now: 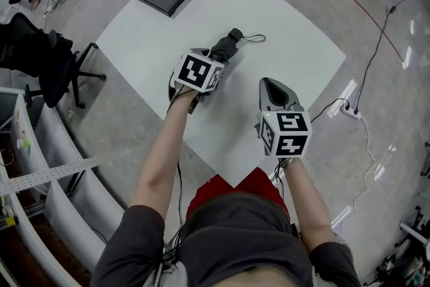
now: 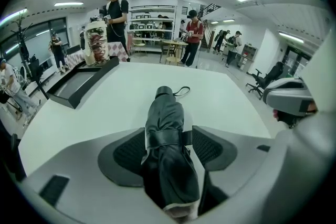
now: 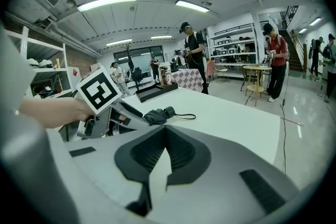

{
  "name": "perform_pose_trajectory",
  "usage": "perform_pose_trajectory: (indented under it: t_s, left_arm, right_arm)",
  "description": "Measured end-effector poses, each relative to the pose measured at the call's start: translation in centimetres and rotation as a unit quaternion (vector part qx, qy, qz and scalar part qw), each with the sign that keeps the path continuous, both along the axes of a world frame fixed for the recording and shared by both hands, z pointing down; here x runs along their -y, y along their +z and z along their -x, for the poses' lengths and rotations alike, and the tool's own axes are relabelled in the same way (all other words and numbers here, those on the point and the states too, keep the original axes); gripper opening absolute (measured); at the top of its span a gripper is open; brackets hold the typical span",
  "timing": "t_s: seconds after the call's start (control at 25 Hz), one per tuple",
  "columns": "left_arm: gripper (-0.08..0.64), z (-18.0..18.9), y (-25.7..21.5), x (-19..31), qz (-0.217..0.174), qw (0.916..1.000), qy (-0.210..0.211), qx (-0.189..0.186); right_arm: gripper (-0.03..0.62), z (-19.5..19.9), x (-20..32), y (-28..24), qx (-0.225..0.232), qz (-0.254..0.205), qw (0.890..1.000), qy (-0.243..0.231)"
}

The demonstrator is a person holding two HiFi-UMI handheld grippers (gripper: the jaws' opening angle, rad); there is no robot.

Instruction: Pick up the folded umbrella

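Item: black fabric folded umbrella [image 2: 164, 113], lying flat on the white square table [image 1: 282, 44], near its middle.
Left gripper [image 2: 168, 136]: jaws spread wide, straddling the umbrella; pads not yet pressing.
Right gripper [image 3: 164, 131]: jaws pressed together, empty, well apart from the umbrella.
Long axis: in line with the left gripper's reach, so the jaws cross its width.
Heading: capped end with thin cord loop [image 2: 182, 92] points away from the person.
Risk: pads may pinch loose cloth only, and it slips.
Risk: a grip off the middle lets the far end droop.
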State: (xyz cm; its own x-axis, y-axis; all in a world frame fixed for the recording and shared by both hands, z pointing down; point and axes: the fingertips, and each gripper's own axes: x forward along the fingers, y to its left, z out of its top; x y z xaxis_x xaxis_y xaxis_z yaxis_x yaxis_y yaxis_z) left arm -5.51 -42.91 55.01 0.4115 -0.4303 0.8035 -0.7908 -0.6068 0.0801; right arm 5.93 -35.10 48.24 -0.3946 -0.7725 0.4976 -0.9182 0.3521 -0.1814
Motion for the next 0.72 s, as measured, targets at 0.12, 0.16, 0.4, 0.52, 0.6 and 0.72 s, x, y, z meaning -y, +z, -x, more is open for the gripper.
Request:
perform_pose_trajectory:
  t_s: [0.12,0.16,0.4,0.52,0.6,0.72]
  left_arm:
    - [0.272,-0.1,0.6,0.1,0.010,0.9999,0.002,0.009]
    - [0.273,-0.2,0.9,0.2,0.013,0.9998,0.004,0.013]
    - [0.273,-0.1,1.8,0.5,0.042,0.9987,0.007,0.027]
    - [0.273,0.0,2.3,0.7,0.049,0.9981,0.013,0.035]
    - [0.273,0.0,2.4,0.7,0.051,0.9979,0.016,0.035]
    - [0.273,0.0,2.5,0.9,0.057,0.9977,0.017,0.033]
  right_arm:
    - [0.018,-0.1,0.2,0.1,-0.002,0.001,1.000,-0.003]
    - [0.018,-0.2,0.3,0.2,-0.002,0.002,1.000,-0.003]
    - [0.018,-0.1,0.8,0.5,-0.005,0.004,1.000,-0.006]
    - [0.018,0.2,1.1,0.5,-0.006,0.005,1.000,-0.009]
    - [0.018,0.3,1.1,0.5,-0.008,0.005,1.000,-0.011]
    - [0.018,0.2,1.3,0.5,-0.008,0.006,1.000,-0.010]
